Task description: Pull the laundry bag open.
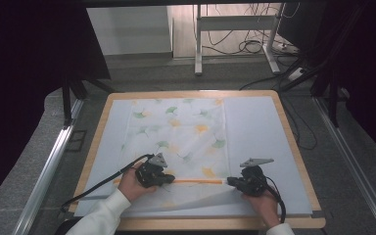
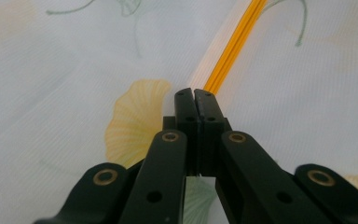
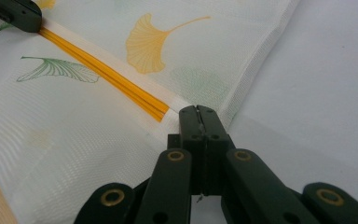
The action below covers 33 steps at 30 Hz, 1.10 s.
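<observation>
Two tools down at the near edge of the surface (image 1: 293, 147), one per hand, both on the same thin white cloth (image 1: 176, 132) printed with ginkgo leaves in yellow and green. Left tool (image 1: 169, 179) pressed together at the left end of the cloth's orange stripe (image 1: 198, 181); in the left gripper view, jaws flat against each other right where the stripe (image 2: 233, 51) begins, nipping the fabric (image 2: 51, 93) there as far as can be told, with a yellow leaf print (image 2: 135, 121) just beside the tips. Right tool (image 1: 232, 182) likewise pressed together at the stripe's right end; in the right gripper view, tips (image 3: 199, 112) shut on the white hem just past the end of the orange band (image 3: 107, 74), near the cloth's side edge. Stripe stretched straight between the two tools, parallel to the near edge of the surface. Cloth spread flat farther back over a pale sheet (image 1: 254, 127) covering the wood-rimmed surface, its near part raised along the stripe, with a fold sloping down toward the front edge. Left tool's dark tip (image 3: 14, 14) seen far off at the stripe's other end from the right gripper view. White sleeve (image 1: 103, 215) on the left forearm; black cable (image 1: 98, 188) trailing left from the left tool.
</observation>
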Available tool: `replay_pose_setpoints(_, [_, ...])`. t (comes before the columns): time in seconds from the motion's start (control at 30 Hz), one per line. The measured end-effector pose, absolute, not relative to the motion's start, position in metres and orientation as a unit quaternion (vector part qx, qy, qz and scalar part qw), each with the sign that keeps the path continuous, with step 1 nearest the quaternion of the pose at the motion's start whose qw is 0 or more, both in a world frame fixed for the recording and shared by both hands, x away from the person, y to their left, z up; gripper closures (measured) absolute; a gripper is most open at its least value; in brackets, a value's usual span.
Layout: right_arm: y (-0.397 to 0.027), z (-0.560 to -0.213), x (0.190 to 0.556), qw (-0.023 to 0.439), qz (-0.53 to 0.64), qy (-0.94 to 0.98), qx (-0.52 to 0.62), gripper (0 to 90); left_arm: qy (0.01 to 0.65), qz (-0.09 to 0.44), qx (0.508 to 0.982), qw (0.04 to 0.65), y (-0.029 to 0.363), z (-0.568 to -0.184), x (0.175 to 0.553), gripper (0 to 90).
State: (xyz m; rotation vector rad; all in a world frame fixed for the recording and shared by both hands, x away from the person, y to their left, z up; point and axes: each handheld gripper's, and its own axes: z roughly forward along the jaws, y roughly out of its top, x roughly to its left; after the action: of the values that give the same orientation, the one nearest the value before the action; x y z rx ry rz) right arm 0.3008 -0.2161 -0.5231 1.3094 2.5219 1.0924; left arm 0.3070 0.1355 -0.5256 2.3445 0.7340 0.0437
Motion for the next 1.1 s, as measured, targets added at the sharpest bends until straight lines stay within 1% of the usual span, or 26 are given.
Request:
replay_pose_setpoints(0.7, [-0.216,-0.523,0.300,0.049,0.358,0.827,0.430,89.7,0.304,0.031,0.893,0.330,0.166,-0.527,0.299,90.0])
replay_pose_setpoints(1.1, [-0.216,-0.523,0.300,0.050,0.358,0.827,0.430,89.6,0.325,0.034,0.886,0.329,0.192,-0.528,0.295,90.0])
